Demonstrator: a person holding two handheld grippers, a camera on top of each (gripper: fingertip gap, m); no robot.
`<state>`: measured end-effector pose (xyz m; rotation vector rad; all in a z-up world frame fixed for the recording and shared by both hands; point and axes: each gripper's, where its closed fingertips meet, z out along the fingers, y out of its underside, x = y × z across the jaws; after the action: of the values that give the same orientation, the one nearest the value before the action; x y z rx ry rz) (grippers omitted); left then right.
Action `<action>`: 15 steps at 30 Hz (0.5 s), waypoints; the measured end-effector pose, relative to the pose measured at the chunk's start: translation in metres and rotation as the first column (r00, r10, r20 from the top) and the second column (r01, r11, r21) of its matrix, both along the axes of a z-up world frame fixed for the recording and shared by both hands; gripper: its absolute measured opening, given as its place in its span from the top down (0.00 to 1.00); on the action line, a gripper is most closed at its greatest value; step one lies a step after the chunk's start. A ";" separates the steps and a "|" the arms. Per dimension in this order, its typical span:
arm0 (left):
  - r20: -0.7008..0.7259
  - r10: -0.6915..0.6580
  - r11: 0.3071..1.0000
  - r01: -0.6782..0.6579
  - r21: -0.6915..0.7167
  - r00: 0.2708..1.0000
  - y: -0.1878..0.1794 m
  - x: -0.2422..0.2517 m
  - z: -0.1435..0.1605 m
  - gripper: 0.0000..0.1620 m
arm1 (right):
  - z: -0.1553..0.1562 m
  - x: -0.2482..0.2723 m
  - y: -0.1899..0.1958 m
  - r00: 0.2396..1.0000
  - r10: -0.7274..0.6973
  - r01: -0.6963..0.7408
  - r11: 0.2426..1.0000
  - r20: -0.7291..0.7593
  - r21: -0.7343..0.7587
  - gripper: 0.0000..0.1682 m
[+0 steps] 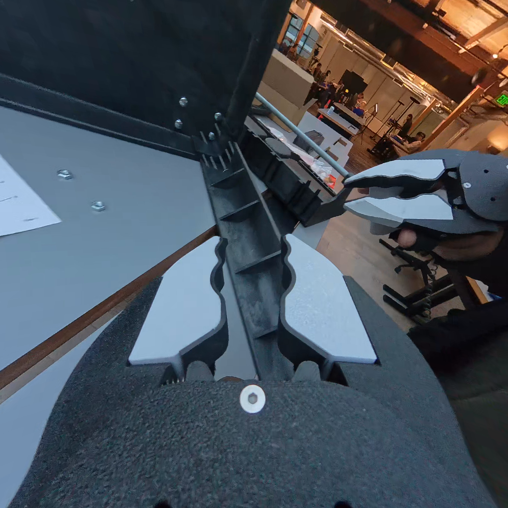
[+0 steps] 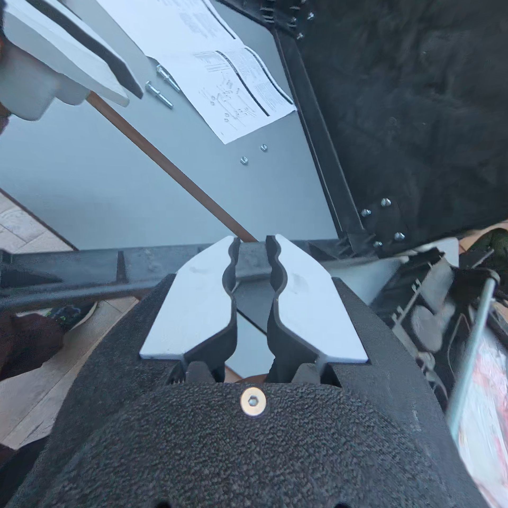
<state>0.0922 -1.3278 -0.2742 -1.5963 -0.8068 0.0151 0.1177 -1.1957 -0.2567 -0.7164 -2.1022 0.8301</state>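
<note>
My left gripper (image 1: 253,242) is open and hovers over a long black ribbed plastic bar (image 1: 244,220), which shows through the gap between its fingers. The bar runs up to a screwed bracket (image 1: 211,148) at the corner of a black fabric-covered panel (image 1: 137,55). My right gripper (image 2: 252,242) is shut on the end tab (image 2: 251,261) of a second black ribbed plastic piece (image 2: 412,302). It shows in the left wrist view (image 1: 345,193), gripping that tab (image 1: 334,204). The left gripper also shows at the top left of the right wrist view (image 2: 134,96).
A grey table (image 1: 110,233) with a wooden edge bears a printed sheet (image 2: 220,68), two bolts (image 2: 159,94) and two nuts (image 2: 243,160). A metal rod (image 1: 302,134) lies over the second piece. Chair bases (image 1: 412,288) stand on the floor to the right, and people sit far behind.
</note>
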 end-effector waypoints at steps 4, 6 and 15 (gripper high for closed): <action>-0.065 -0.044 0.999 0.042 -0.033 0.997 0.078 0.023 0.028 0.75 | 0.017 0.043 0.084 0.999 -0.024 0.022 0.999 -0.047 -0.037 0.84; -0.097 -0.059 0.997 0.053 -0.064 0.994 0.121 0.038 0.042 0.75 | 0.017 0.066 0.136 0.998 -0.036 0.034 0.999 -0.050 -0.041 0.84; -0.039 -0.293 0.949 0.295 0.111 0.955 0.354 0.114 0.075 0.75 | 0.029 0.077 0.374 0.965 -0.206 0.202 0.979 -0.163 -0.042 0.78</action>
<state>0.2063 -0.9735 -0.1991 -1.5890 -0.5354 -0.2244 0.1950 -0.8220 -0.2274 -0.8320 -1.8373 0.7759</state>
